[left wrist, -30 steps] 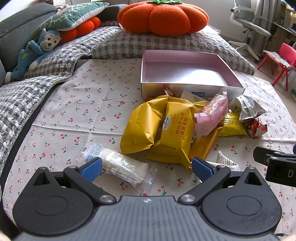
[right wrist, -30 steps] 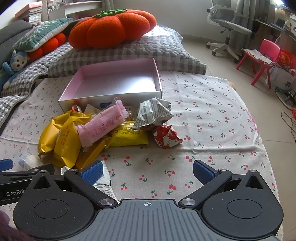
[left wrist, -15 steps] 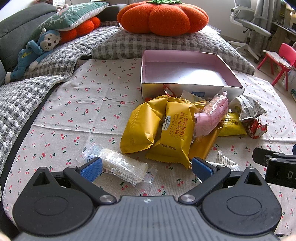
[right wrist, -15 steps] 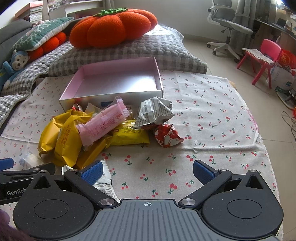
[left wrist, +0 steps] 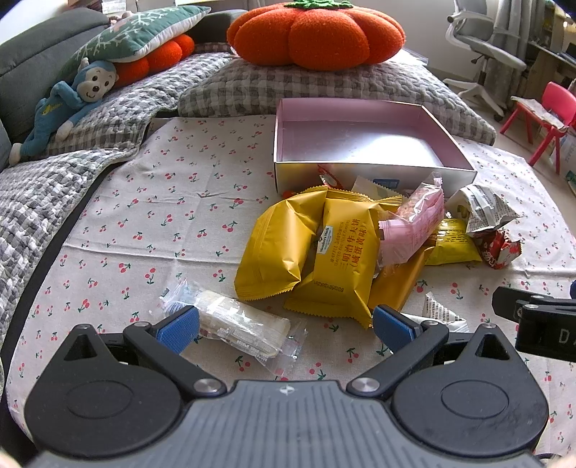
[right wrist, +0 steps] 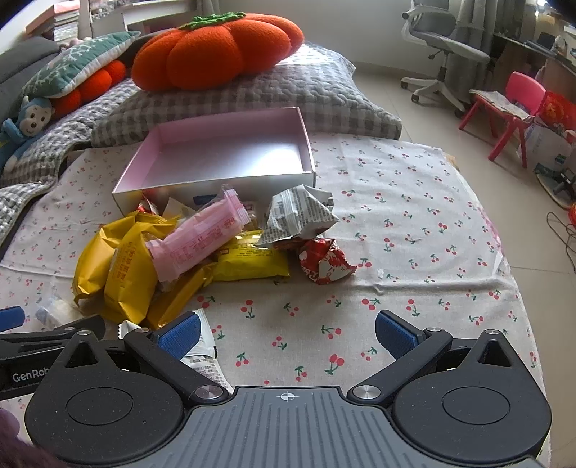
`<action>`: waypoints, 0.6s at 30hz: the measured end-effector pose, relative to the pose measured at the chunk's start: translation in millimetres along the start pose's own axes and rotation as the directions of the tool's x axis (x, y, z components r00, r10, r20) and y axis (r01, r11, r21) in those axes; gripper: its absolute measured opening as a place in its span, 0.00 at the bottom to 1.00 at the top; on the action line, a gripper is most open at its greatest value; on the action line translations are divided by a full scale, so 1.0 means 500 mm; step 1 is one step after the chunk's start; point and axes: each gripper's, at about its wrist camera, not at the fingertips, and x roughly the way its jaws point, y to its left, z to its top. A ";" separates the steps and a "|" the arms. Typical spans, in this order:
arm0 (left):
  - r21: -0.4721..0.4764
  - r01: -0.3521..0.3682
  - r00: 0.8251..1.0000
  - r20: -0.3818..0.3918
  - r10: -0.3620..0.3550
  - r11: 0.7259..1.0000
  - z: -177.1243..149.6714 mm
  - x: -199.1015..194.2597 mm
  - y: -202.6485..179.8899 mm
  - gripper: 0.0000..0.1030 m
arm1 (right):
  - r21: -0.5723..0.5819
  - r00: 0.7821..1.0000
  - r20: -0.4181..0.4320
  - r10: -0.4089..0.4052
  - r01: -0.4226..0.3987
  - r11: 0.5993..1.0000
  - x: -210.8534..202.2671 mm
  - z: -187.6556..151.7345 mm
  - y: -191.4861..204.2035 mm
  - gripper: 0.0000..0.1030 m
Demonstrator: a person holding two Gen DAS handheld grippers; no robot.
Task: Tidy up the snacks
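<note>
A pile of snack packets lies on the cherry-print cloth in front of an open pink box [left wrist: 363, 169] [right wrist: 219, 181] that holds nothing visible. Yellow packets [left wrist: 334, 252] [right wrist: 122, 273], a pink packet [left wrist: 410, 226] [right wrist: 201, 237], a grey newsprint packet [right wrist: 298, 216] and a red packet [right wrist: 324, 261] make up the pile. A clear packet [left wrist: 237, 324] lies between my left gripper's [left wrist: 284, 325] open fingers. My right gripper [right wrist: 286, 331] is open and empty over bare cloth, with a white packet [right wrist: 201, 352] by its left finger.
An orange pumpkin cushion [left wrist: 313, 32] sits on grey checked pillows [left wrist: 324, 86] behind the box. A blue monkey toy [left wrist: 61, 104] lies at far left. An office chair [right wrist: 442, 46] and a red child's chair [right wrist: 511, 100] stand on the floor at right.
The right wrist view has crept slightly forward and upward; the pile sits a little lower in its frame. The left gripper has not visibly moved.
</note>
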 end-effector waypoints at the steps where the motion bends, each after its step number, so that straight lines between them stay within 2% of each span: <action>1: 0.002 0.002 1.000 0.001 -0.002 1.000 0.002 0.000 -0.001 1.00 | -0.004 1.000 -0.001 -0.002 0.002 1.000 0.000 0.001 0.002 1.00; 9: 0.059 0.007 1.000 0.014 -0.007 0.998 0.030 -0.006 0.011 1.00 | -0.030 1.000 0.013 0.006 -0.006 1.000 -0.014 0.036 0.000 1.00; 13: 0.144 0.004 0.999 0.041 -0.010 0.990 0.041 -0.002 0.017 1.00 | -0.038 0.993 -0.052 0.103 -0.105 0.994 -0.003 0.048 -0.004 1.00; 18: 0.220 0.047 0.999 -0.019 -0.044 0.974 0.051 0.024 0.038 1.00 | -0.106 0.970 -0.132 0.205 -0.220 0.970 0.020 0.042 0.020 1.00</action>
